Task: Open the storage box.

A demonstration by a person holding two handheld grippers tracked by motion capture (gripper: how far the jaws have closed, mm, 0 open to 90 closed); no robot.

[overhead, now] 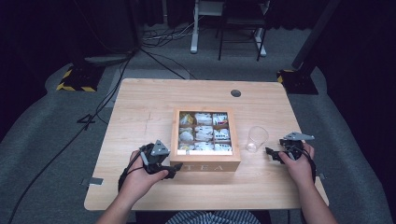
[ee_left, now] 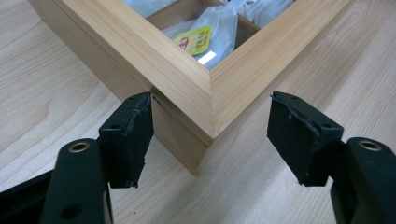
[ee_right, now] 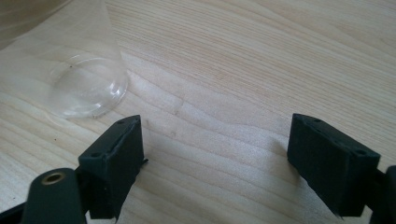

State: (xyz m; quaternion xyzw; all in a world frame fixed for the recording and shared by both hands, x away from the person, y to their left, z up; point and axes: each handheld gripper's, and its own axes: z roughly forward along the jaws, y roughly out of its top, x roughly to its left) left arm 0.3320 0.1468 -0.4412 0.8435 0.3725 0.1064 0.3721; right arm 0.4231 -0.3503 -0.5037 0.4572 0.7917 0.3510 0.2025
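A wooden tea box (overhead: 205, 162) with "TEA" on its front wall stands in the middle of the table, its compartments holding several tea bags (overhead: 204, 133). My left gripper (overhead: 173, 169) is at the box's front left corner. In the left gripper view the jaws of this gripper (ee_left: 211, 116) straddle that corner of the box (ee_left: 187, 84); the left pad (ee_left: 130, 135) lies against the side wall and the right pad (ee_left: 299, 135) stands off it. A yellow-tagged tea bag (ee_left: 205, 39) shows inside. My right gripper (overhead: 270, 153) is open beside a clear plastic cup (overhead: 257, 138), nothing between its jaws (ee_right: 217, 126).
The cup (ee_right: 79, 74) stands upright just right of the box. The wooden table (overhead: 140, 107) has a round cable hole (overhead: 236, 93) at the back. Cables, a chair and stand bases lie on the grey floor beyond the table.
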